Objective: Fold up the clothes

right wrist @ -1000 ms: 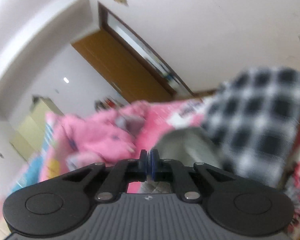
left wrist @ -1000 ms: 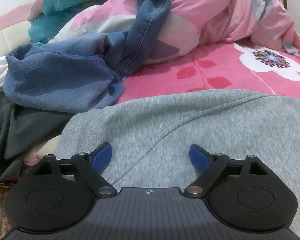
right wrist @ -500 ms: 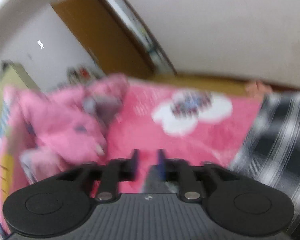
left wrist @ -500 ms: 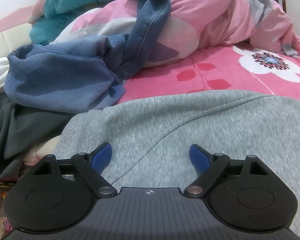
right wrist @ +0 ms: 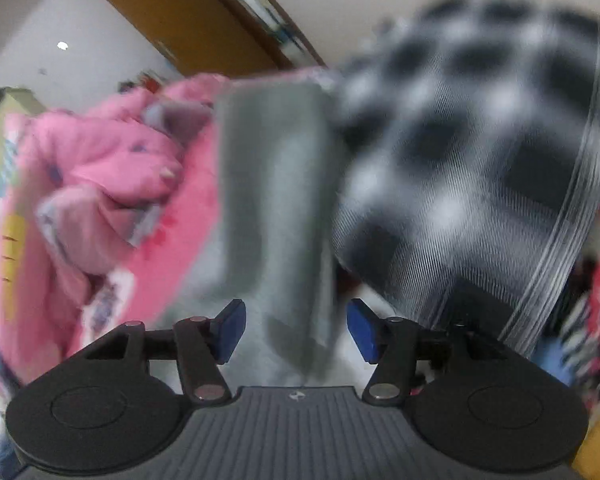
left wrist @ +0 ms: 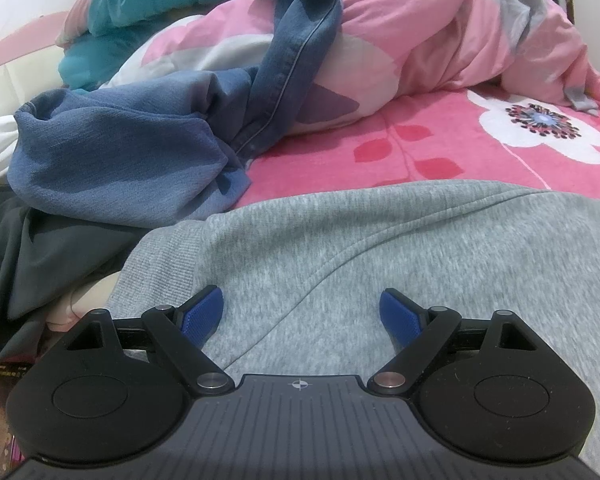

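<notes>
A grey sweatshirt point(left wrist: 400, 248) lies spread on the pink flowered bedsheet point(left wrist: 440, 152). My left gripper point(left wrist: 302, 312) hovers low over its left part, open, with nothing between its blue pads. In the blurred right wrist view a grey strip of the sweatshirt point(right wrist: 276, 200) hangs or stands just ahead of my right gripper point(right wrist: 296, 328), which is open; the cloth passes between the fingers without being pinched. A black-and-white checked cloth point(right wrist: 480, 160) fills the right of that view.
Crumpled blue jeans point(left wrist: 148, 148) and a dark grey garment point(left wrist: 32, 256) lie left of the sweatshirt. A bunched pink quilt point(left wrist: 440, 28) lies along the back of the bed. A brown door point(right wrist: 188, 20) and white wall stand behind.
My right gripper went from shut to open while swinging fast; grey cloth now stands in front of it. The left gripper has stayed open over the sweatshirt, barely moving.
</notes>
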Tool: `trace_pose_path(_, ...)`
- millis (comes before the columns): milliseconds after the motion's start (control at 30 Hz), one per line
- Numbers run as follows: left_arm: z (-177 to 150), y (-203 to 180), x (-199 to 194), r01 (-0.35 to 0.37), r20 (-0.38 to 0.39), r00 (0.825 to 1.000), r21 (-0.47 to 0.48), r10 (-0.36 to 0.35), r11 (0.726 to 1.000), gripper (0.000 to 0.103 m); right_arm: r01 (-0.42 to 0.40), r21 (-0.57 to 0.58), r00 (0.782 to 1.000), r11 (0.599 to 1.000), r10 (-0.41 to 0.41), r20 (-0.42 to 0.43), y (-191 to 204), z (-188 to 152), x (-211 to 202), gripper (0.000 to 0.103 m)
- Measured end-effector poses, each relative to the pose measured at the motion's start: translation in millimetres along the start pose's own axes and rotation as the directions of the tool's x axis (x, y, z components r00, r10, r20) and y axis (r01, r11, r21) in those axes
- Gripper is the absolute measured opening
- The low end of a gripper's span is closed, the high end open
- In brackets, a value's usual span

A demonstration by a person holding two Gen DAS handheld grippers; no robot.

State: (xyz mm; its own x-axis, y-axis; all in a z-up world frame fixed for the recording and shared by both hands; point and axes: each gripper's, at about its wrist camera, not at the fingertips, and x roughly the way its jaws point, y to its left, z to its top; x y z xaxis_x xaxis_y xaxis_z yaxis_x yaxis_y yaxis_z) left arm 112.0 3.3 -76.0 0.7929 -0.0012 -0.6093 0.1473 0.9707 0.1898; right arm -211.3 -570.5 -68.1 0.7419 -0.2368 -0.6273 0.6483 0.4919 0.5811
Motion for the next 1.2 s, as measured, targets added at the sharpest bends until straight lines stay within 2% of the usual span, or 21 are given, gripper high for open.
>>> trace_pose_path(233, -1.6, 0.5, -1.0, -0.003, 0.009, 1.0, -0.008, 0.003, 1.0, 0.087, -0.037, 0.082, 0.999, 0.996, 0.034, 0.036, 2.3, 8.0, 32.3, 0.058)
trace_pose_path(267, -2.0, 0.4, -1.1, -0.003, 0.011, 1.0, -0.008, 0.003, 1.0, 0.087, -0.042, 0.094, 0.998, 0.995, 0.038, 0.042, 2.6, 9.1, 37.0, 0.054)
trace_pose_path(300, -2.1, 0.5, -1.0, -0.003, 0.012, 1.0, -0.008, 0.003, 1.0, 0.087, -0.048, 0.106, 0.998, 0.993, 0.043, 0.047, 2.9, 10.2, 41.6, 0.037)
trace_pose_path(333, -1.8, 0.9, -0.9, -0.001, 0.011, 1.0, -0.009, 0.002, 1.0, 0.087, -0.07, 0.105, 0.997, 0.992, 0.065, 0.052, 6.1, 12.1, 42.6, 0.032)
trace_pose_path(400, -1.4, 1.5, -0.6, 0.0, 0.01, 1.0, -0.01, 0.0, 1.0, 0.087, -0.125, 0.075, 0.991, 0.989, 0.121, 0.064, 18.9, 17.3, 39.5, 0.03)
trace_pose_path(467, -1.6, 1.4, -0.5, 0.0, 0.011, 1.0, -0.01, 0.0, 1.0, 0.087, -0.108, 0.041, 0.992, 0.993, 0.104, 0.077, 32.2, 25.0, 41.5, 0.031)
trace_pose_path(600, -2.8, 1.1, -0.9, -0.001, 0.016, 1.0, -0.013, 0.001, 1.0, 0.087, -0.053, 0.076, 0.995, 0.996, 0.047, 0.084, 30.8, 42.7, 62.7, 0.031)
trace_pose_path(633, -3.1, 1.0, -1.0, -0.001, 0.018, 1.0, -0.014, 0.001, 1.0, 0.087, -0.073, 0.09, 0.995, 0.993, 0.065, 0.081, 30.0, 46.4, 67.2, 0.027)
trace_pose_path(667, -3.4, 1.0, -1.0, -0.001, 0.019, 1.0, -0.014, 0.001, 1.0, 0.087, -0.093, 0.081, 0.992, 0.992, 0.085, 0.095, 33.1, 49.8, 64.9, 0.013)
trace_pose_path(700, -3.5, 0.9, -0.9, -0.002, 0.02, 1.0, -0.014, 0.002, 1.0, 0.087, -0.104, 0.056, 0.988, 0.993, 0.097, 0.122, 39.4, 52.6, 57.5, 0.012)
trace_pose_path(767, -3.3, 1.0, -0.8, -0.002, 0.019, 1.0, -0.014, 0.002, 1.0, 0.087, -0.125, -0.004, 0.974, 0.992, 0.123, 0.19, 53.2, 58.1, 36.9, 0.011)
trace_pose_path(867, -3.6, 1.0, -0.9, -0.001, 0.021, 1.0, -0.015, 0.002, 1.0, 0.087, -0.134, -0.08, 0.923, 0.988, 0.154, 0.351, 62.1, 58.7, -31.9, 0.011)
trace_pose_path(967, -4.5, 1.5, -0.6, 0.001, 0.025, 1.0, -0.016, -0.001, 1.0, 0.087, -0.028, -0.101, 0.871, 0.994, 0.074, 0.485, 42.4, 42.1, -91.3, 0.011)
trace_pose_path(1033, -4.8, 2.0, -0.3, 0.004, 0.026, 1.0, -0.016, -0.004, 1.0, 0.087, 0.04, -0.039, 0.881, 0.998, -0.017, 0.474, 9.3, 30.5, -97.9, 0.011)
trace_pose_path(1133, -4.3, 2.5, 0.4, 0.012, 0.025, 1.0, -0.012, -0.011, 1.0, 0.088, 0.103, 0.089, 0.918, 0.991, -0.129, 0.375, -48.8, 15.5, -81.6, 0.01)
trace_pose_path(1200, -3.6, 2.8, 0.6, 0.014, 0.022, 1.0, -0.011, -0.014, 1.0, 0.088, 0.08, 0.133, 0.928, 0.988, -0.122, 0.352, -71.2, 10.4, -73.2, 0.01)
